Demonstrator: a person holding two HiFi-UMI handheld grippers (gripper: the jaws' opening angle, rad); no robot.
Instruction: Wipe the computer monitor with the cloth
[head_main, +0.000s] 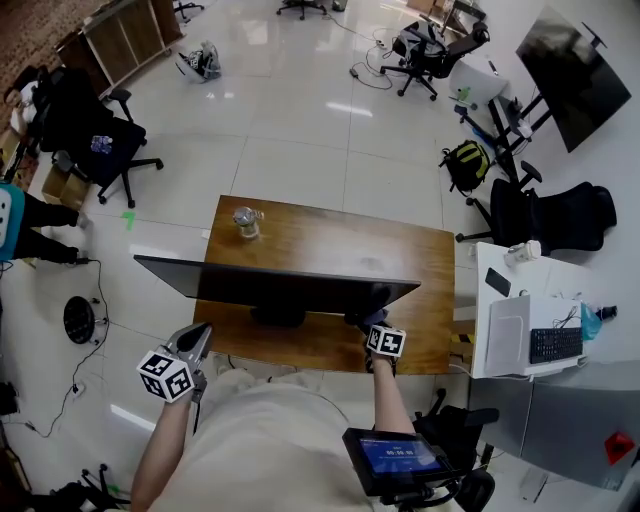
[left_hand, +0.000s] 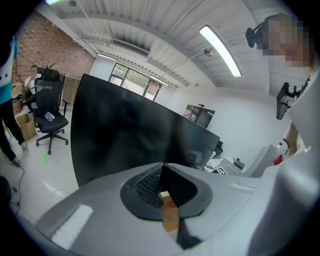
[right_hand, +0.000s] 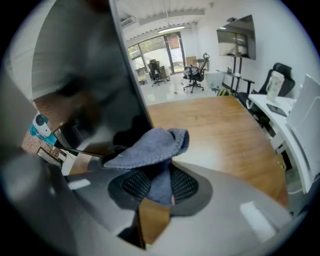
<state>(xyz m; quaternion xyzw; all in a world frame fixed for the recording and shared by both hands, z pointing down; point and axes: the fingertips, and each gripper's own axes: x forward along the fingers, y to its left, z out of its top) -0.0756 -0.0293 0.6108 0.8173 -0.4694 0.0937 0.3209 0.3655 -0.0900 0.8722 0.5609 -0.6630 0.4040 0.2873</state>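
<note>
on wooden desk (head_main: 400, 250), find monitor (head_main: 280, 283) lying 9-to-3 o'clock, right gripper (right_hand: 160, 184) clamping cloth (right_hand: 150, 147) at its 3 o'clock end, left gripper (left_hand: 162, 170) closed, empty.

Open office, swivel chairs (head_main: 100, 140), desks (head_main: 330, 285), tiled floor (head_main: 300, 120)

A glossy white tiled floor (head_main: 300, 130) holds a black office chair (head_main: 95, 140), with a brick wall (left_hand: 47, 45) and ceiling strip light (left_hand: 220, 51)
</note>
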